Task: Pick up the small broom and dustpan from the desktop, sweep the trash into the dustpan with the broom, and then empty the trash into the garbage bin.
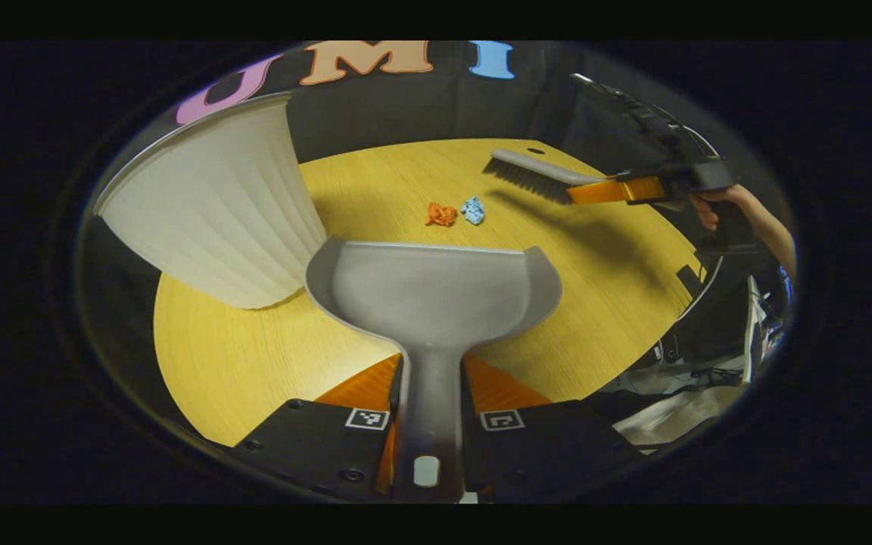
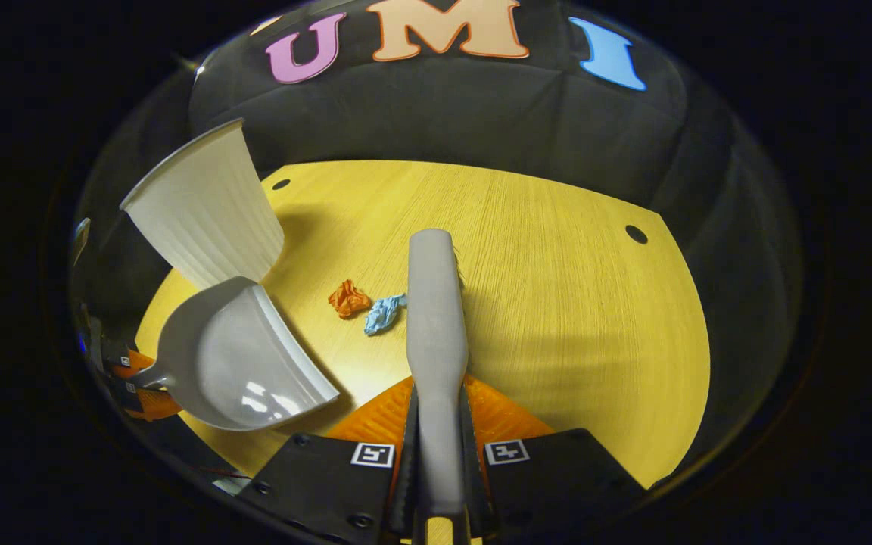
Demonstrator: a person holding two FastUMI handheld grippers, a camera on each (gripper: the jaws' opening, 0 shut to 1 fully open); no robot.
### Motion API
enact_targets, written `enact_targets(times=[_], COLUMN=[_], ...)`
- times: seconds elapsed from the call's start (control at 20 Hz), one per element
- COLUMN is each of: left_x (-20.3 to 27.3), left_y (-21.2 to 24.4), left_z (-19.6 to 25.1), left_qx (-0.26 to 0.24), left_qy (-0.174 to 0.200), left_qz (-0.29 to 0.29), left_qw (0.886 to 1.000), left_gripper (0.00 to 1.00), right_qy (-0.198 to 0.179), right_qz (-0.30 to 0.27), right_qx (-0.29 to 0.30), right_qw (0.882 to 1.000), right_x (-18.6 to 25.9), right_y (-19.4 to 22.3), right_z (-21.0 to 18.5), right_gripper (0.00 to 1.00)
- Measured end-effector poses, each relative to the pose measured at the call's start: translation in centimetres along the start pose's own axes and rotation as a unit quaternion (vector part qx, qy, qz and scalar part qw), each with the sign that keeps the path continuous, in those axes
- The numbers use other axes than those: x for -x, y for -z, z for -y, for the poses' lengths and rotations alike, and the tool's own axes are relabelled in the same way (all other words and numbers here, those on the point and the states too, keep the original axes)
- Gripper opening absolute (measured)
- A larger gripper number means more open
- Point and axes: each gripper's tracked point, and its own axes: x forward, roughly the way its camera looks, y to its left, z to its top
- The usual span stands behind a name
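Both tools are up: left gripper (image 1: 427, 424) clamps the dustpan (image 1: 436, 291) handle, right gripper (image 2: 436, 446) clamps the broom (image 2: 436, 318); paper scraps (image 1: 455, 213) lie unswept ahead of the fingers, garbage bin (image 1: 216, 204) waiting beside

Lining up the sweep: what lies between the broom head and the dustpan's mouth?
Two crumpled scraps, an orange paper ball and a blue paper ball, on bare tabletop between broom and dustpan, seen in the left gripper view.

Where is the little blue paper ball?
The blue paper ball lies on the wooden desk, touching the orange paper ball, ahead of the dustpan and near the broom.
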Motion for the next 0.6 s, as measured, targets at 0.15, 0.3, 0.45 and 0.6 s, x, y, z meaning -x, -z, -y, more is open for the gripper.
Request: enact_targets(times=[0.15,0.3,0.45,0.6], left_x=[-0.9,-2.3,-2.7,-3.2], left_y=[0.3,0.7,0.6,1.2], left_z=[-0.4,-0.8,-0.9,-1.3], left_qx=[-0.02,-0.033,-0.021,-0.028], left_qy=[0.006,0.011,0.021,0.019], left_qz=[-0.005,-0.014,-0.01,-0.015], left_qw=[1.0,0.999,1.0,0.999], left_gripper=[0.31,0.31,0.29,0.31], right_qy=[0.005,0.025,-0.013,-0.072], right_qz=[-0.01,-0.014,-0.021,-0.03], right_qx=[0.04,0.126,0.196,0.24], right_qw=[0.999,0.992,0.98,0.968], right_x=[-2.8,-5.1,-5.6,-4.2], right_y=[-1.6,-3.0,-2.5,-1.0], right_z=[0.0,0.4,-2.4,-5.4], right_gripper=[0.29,0.29,0.29,0.29])
